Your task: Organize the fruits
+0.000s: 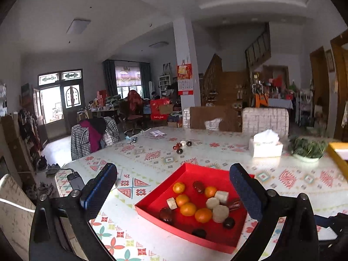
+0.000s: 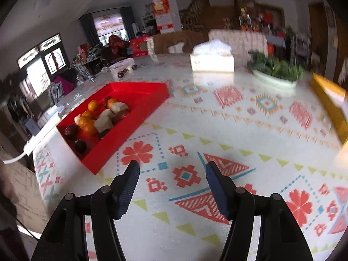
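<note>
A red tray [image 1: 165, 195] sits on the patterned table and holds several oranges [image 1: 188, 209], dark red dates [image 1: 198, 186], dark round fruits [image 1: 228, 222] and pale chunks [image 1: 220, 213]. My left gripper [image 1: 174, 174] hovers above the tray's near side, open and empty. In the right wrist view the same tray [image 2: 150, 102] lies to the left, with its oranges [image 2: 93, 105]. My right gripper [image 2: 171, 169] is open over bare tablecloth to the tray's right, holding nothing. A few more small fruits [image 1: 181, 146] lie loose farther back on the table.
A white tissue box [image 1: 265, 146] and a bowl of greens [image 1: 307, 148] stand at the back right. A yellow box [image 1: 338, 154] lies at the right edge. Chairs [image 1: 265, 117] line the far side; a clothes-draped chair [image 1: 93, 137] is at left. A charger with a white cable [image 1: 75, 179] lies at the table's left edge.
</note>
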Demonstrator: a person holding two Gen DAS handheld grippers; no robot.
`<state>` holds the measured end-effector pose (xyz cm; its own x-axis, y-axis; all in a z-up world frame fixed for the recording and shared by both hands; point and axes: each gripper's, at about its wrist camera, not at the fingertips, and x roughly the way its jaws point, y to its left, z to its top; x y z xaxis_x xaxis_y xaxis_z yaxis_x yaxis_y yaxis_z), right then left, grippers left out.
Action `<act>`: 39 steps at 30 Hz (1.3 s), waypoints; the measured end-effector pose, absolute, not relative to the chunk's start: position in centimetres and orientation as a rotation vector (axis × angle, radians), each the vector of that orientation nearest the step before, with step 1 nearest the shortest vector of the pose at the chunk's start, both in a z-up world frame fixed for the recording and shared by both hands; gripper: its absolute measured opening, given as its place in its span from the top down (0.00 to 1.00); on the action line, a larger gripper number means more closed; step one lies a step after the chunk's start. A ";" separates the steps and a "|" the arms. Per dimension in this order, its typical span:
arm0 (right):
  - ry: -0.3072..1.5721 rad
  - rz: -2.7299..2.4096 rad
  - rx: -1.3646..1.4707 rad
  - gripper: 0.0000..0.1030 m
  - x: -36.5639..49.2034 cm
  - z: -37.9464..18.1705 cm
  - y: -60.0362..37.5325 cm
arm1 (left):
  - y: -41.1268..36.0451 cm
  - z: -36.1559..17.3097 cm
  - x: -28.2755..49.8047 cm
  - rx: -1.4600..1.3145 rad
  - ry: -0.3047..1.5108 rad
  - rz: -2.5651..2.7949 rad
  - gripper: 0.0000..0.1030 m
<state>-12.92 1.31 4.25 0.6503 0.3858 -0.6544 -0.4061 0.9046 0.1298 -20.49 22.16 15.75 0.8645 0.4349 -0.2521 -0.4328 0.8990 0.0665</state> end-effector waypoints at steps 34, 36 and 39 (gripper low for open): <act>0.736 0.327 -0.263 0.24 -15.2 4.0 4.5 | 22.6 14.8 -22.3 -0.081 0.296 0.518 0.00; 0.741 0.322 -0.269 0.24 -15.1 3.8 4.6 | 22.8 14.6 -22.2 -0.084 0.302 0.518 0.00; 0.745 0.319 -0.275 0.24 -15.0 3.7 4.8 | 23.0 14.4 -22.1 -0.087 0.308 0.518 0.00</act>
<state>-15.02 4.83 3.74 0.6910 0.1854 -0.6987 -0.3778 0.9166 -0.1304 -22.11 22.96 14.36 0.8241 0.4732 -0.3115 -0.4991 0.8665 -0.0042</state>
